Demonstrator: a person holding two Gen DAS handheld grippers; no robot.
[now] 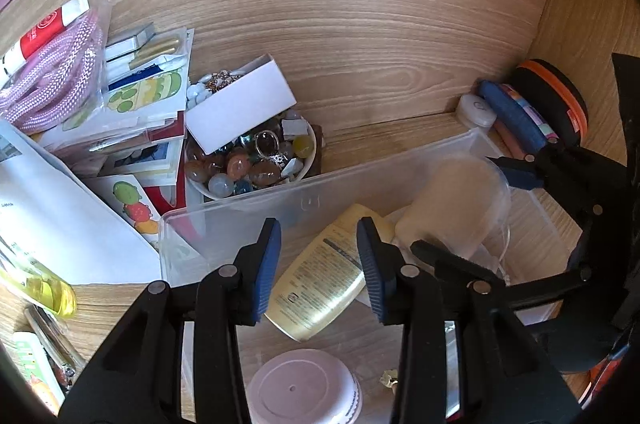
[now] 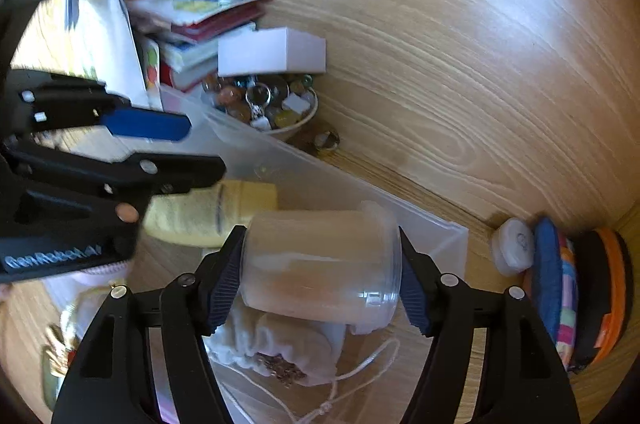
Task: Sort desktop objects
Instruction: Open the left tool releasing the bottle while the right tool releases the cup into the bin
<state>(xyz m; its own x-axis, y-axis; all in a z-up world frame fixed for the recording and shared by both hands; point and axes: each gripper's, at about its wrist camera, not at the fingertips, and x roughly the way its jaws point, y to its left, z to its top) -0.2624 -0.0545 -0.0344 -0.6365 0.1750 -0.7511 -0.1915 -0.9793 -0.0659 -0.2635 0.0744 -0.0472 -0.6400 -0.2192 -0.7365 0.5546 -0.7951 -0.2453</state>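
A clear plastic bin (image 1: 304,192) sits on the wooden desk. A yellow tube (image 1: 324,280) lies slanted on its floor. My left gripper (image 1: 318,236) hangs over the tube, open; the tube's top end passes behind the right fingertip and the pads do not press it. From the right wrist, the left gripper (image 2: 206,152) shows side-on above the tube (image 2: 208,216). My right gripper (image 2: 320,236) is shut on a clear round jar (image 2: 320,264) lying sideways inside the bin, just above a white drawstring pouch (image 2: 288,348). The left wrist view shows this jar (image 1: 460,196) too.
Behind the bin stand a bowl of polished stones (image 1: 248,164) and a white box (image 1: 240,108). Cards, booklets and a bagged pink cord (image 1: 52,80) pile up at left. A pink-lidded jar (image 1: 304,388) is near the front. A white case (image 1: 476,110) and an orange-rimmed pouch (image 1: 560,104) fill the right corner.
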